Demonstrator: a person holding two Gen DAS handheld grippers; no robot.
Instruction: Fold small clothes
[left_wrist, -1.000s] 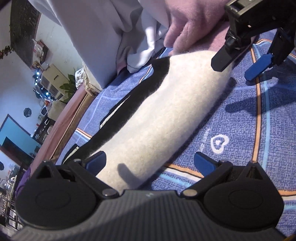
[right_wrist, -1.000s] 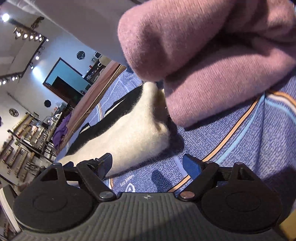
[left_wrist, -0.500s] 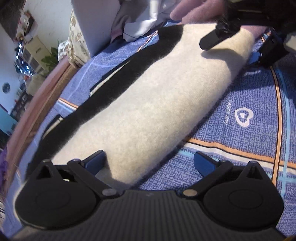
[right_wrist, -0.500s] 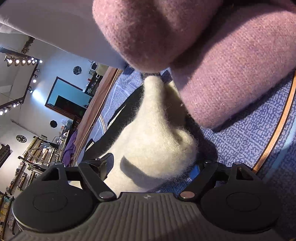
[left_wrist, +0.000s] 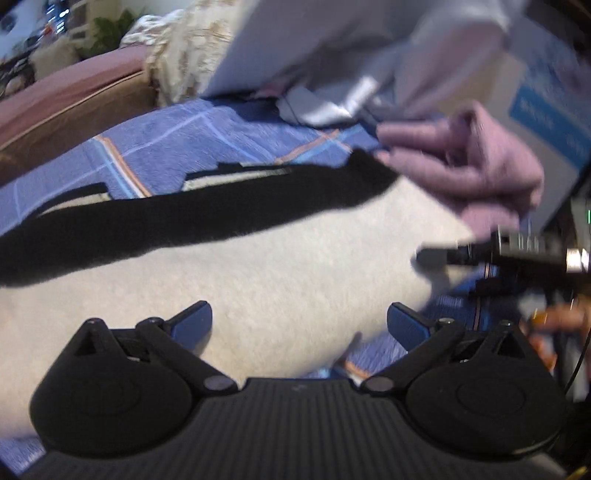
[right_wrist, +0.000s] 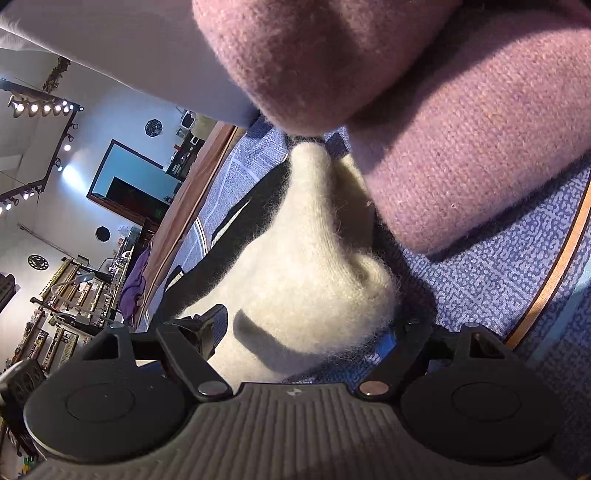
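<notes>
A fuzzy cream garment with a black band (left_wrist: 258, 266) lies on the blue patterned bedspread (left_wrist: 166, 136). My left gripper (left_wrist: 299, 325) is open, its blue pads just over the cream cloth, holding nothing. My right gripper (right_wrist: 306, 332) has its jaws around the bunched end of the cream garment (right_wrist: 314, 258); the pads are mostly hidden by the cloth. The right gripper also shows in the left wrist view (left_wrist: 461, 258) at the garment's right end. A folded mauve knit (right_wrist: 461, 147) lies right beside that end.
The mauve knit (left_wrist: 461, 166) and a pale grey cloth heap (left_wrist: 351, 74) lie at the far side of the bedspread. A wooden bed edge (left_wrist: 66, 107) runs along the left. A white and blue box (left_wrist: 546, 110) stands at the right.
The left gripper has swung over the cream garment, which now fills its view. The right gripper has closed in further on the garment's bunched end.
</notes>
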